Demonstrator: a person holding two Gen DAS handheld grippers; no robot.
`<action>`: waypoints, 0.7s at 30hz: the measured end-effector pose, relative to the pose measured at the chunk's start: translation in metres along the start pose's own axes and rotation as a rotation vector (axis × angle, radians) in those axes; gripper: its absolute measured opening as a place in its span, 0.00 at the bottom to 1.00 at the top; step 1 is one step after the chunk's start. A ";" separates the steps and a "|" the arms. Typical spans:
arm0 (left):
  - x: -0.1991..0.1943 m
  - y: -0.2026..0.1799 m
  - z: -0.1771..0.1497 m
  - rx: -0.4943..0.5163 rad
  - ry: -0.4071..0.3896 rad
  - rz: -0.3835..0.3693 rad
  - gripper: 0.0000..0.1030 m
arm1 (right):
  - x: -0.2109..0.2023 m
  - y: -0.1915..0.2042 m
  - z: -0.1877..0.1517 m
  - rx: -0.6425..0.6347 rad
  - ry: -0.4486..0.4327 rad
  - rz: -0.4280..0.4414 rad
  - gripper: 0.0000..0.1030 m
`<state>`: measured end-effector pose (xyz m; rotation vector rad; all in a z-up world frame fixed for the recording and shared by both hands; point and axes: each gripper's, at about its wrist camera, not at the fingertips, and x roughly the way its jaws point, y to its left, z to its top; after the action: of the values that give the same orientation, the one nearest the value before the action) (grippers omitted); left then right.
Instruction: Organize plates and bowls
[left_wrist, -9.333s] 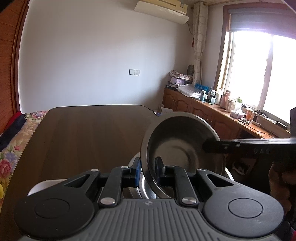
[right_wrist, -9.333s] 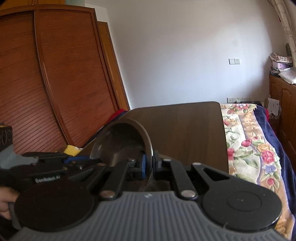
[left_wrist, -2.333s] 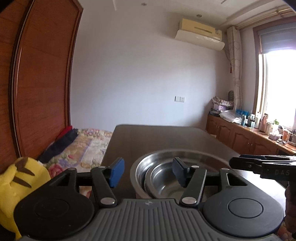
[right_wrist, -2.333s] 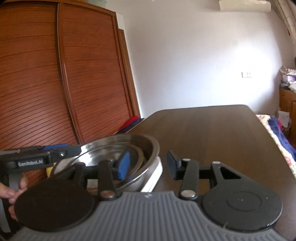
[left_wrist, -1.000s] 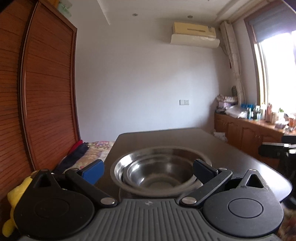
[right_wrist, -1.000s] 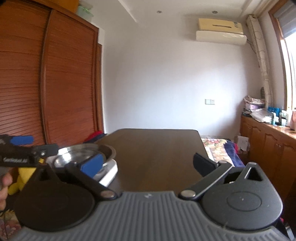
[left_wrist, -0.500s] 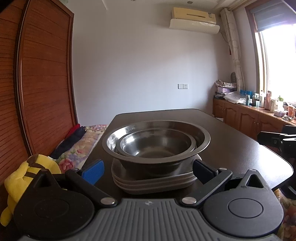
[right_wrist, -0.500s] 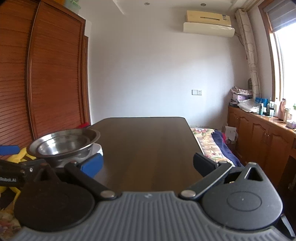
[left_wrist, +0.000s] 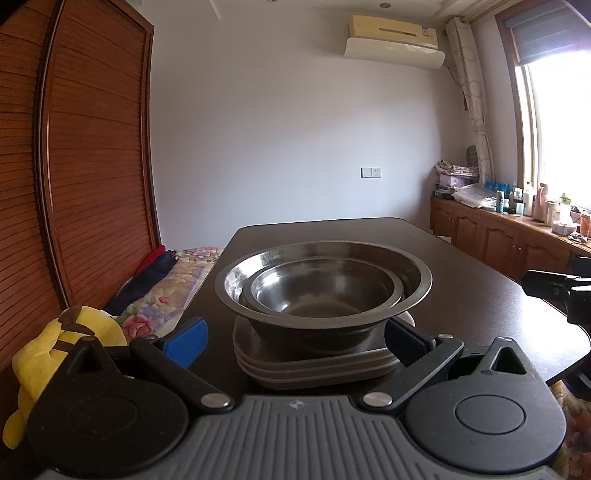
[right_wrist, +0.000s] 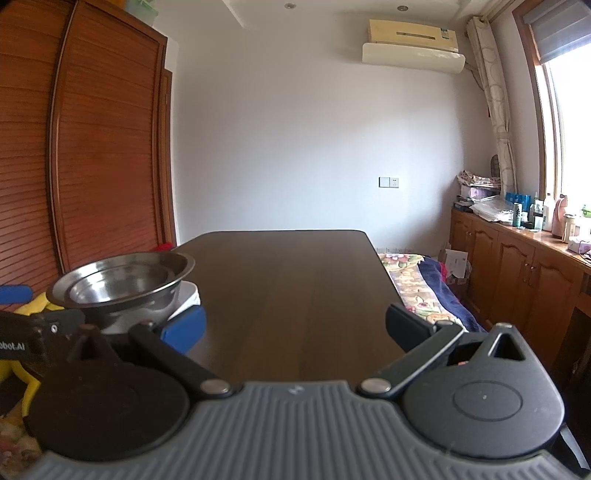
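A small steel bowl (left_wrist: 325, 286) sits nested inside a large steel bowl (left_wrist: 417, 284), and both rest on a stack of white plates (left_wrist: 317, 371) near the table's front edge. My left gripper (left_wrist: 295, 338) is open and empty, just in front of the stack. In the right wrist view the same large bowl (right_wrist: 147, 286) and plates (right_wrist: 190, 291) stand at the left. My right gripper (right_wrist: 295, 325) is open and empty over the table, to the right of the stack.
The dark wooden table (right_wrist: 295, 273) stretches back toward the far wall. A yellow plush toy (left_wrist: 55, 343) lies at the left by the wooden wardrobe (left_wrist: 74, 184). A bed with floral bedding (right_wrist: 417, 280) and wooden cabinets (right_wrist: 517, 266) are at the right.
Both grippers let go of the bowl, opened wide and pulled back from the stack. The small bowl now rests inside the large one on the plates.
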<state>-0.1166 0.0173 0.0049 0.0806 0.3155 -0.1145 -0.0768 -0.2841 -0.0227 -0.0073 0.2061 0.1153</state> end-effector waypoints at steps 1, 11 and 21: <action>0.000 0.000 0.000 0.000 0.000 0.000 1.00 | 0.000 0.000 0.000 -0.001 -0.001 -0.002 1.00; -0.001 -0.001 0.000 -0.002 -0.001 0.000 1.00 | -0.001 0.001 0.001 -0.005 -0.001 -0.006 1.00; -0.002 0.000 0.001 -0.002 -0.003 -0.005 1.00 | 0.000 0.002 0.001 -0.005 0.000 -0.009 1.00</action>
<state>-0.1183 0.0170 0.0064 0.0780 0.3131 -0.1196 -0.0764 -0.2825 -0.0220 -0.0128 0.2054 0.1066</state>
